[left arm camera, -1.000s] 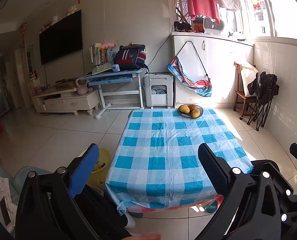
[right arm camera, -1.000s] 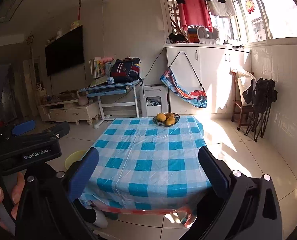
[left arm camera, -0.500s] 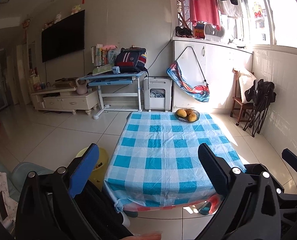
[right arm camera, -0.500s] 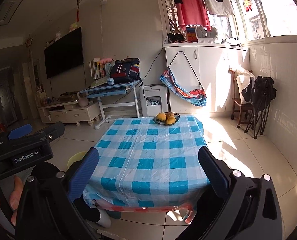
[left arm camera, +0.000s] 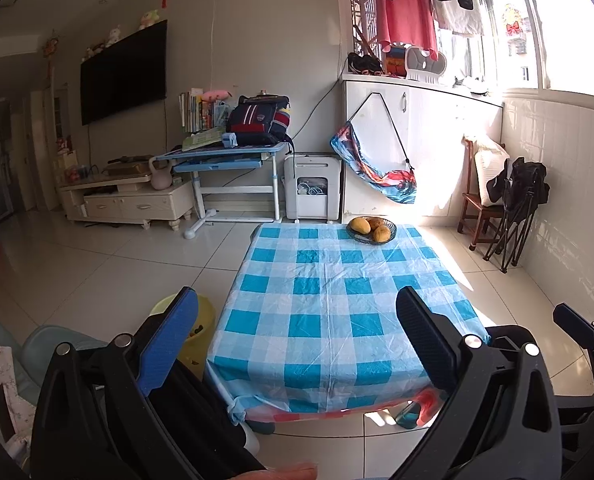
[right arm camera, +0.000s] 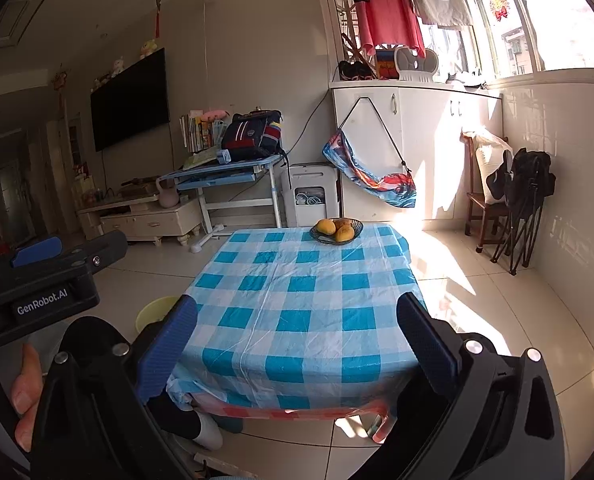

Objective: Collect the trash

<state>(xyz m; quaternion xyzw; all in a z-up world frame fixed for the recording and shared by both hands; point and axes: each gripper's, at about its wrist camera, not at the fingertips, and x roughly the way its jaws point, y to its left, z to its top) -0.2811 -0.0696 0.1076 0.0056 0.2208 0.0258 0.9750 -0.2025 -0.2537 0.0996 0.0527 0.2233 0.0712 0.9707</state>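
A yellow bin [left arm camera: 199, 330] with scraps inside stands on the floor at the left side of a low table with a blue checked cloth [left arm camera: 329, 300]; the right wrist view shows its rim [right arm camera: 155, 312]. My left gripper [left arm camera: 297, 328] hangs open in front of the table's near edge, nothing between its fingers. My right gripper [right arm camera: 297, 332] is open too, held level with it on the right. The left gripper's body [right arm camera: 45, 276] shows at the left of the right wrist view. No loose trash shows on the cloth.
A dark bowl of mangoes [left arm camera: 371, 229] sits at the table's far end. Beyond are a blue desk with a backpack [left arm camera: 257, 124], a white appliance [left arm camera: 311, 190] and a TV stand [left arm camera: 125, 198]. A chair and folded black stroller [left arm camera: 513, 208] stand at right. A hand [right arm camera: 25, 384] grips a handle.
Both grippers have drawn back and risen a little, so the table looks farther and smaller. Jaws stay open and empty.
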